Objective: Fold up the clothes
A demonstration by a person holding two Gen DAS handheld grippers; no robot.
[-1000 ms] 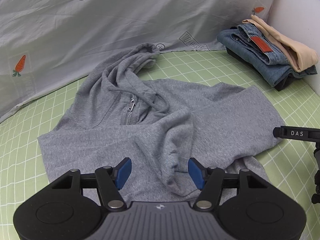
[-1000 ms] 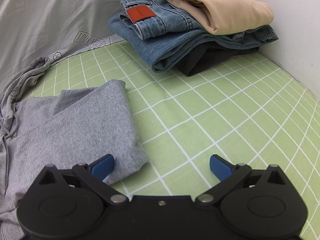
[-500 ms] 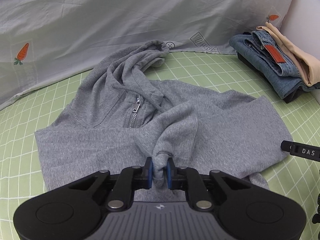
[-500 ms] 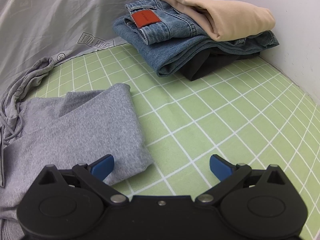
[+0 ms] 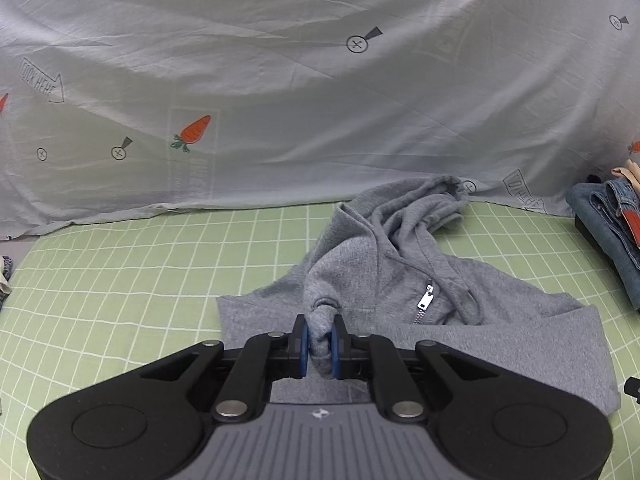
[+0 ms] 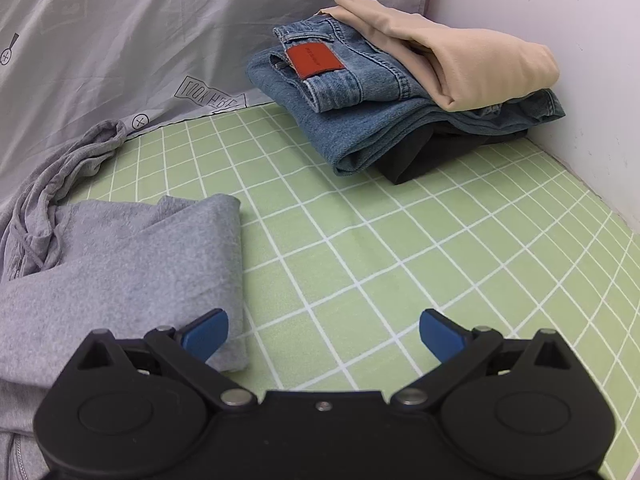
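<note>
Two hand-held grippers showing, both black with blue pads. Left hand-held gripper (image 5: 319,340) is pinching a bunched sleeve cuff of the grey zip-up hooded sweatshirt (image 5: 472,320), pads pressed together on the fabric, cuff lifted a little off the body panel. Sweatshirt is lying spread on the light-green mat with a white grid (image 5: 120,280); its hood (image 5: 424,204) is crumpling toward the pale grey carrot-print sheet (image 5: 280,80) hanging behind the sweatshirt, and the silver zipper pull (image 5: 425,301) is sitting just right of the pinched cuff. Right hand-held gripper (image 6: 323,334) is hovering with fingers spread wide, nothing between them; its left pad (image 6: 206,332) is sitting over the sweatshirt's folded right edge (image 6: 224,272), contact unclear, the other pad over bare mat. Beyond the sweatshirt to its right, well apart, a stack of folded clothes is sitting in the corner against the white wall (image 6: 560,40): blue denim jeans with a red-orange leather patch (image 6: 360,92), a beige folded garment (image 6: 472,64) on top, a black garment (image 6: 424,156) underneath.
</note>
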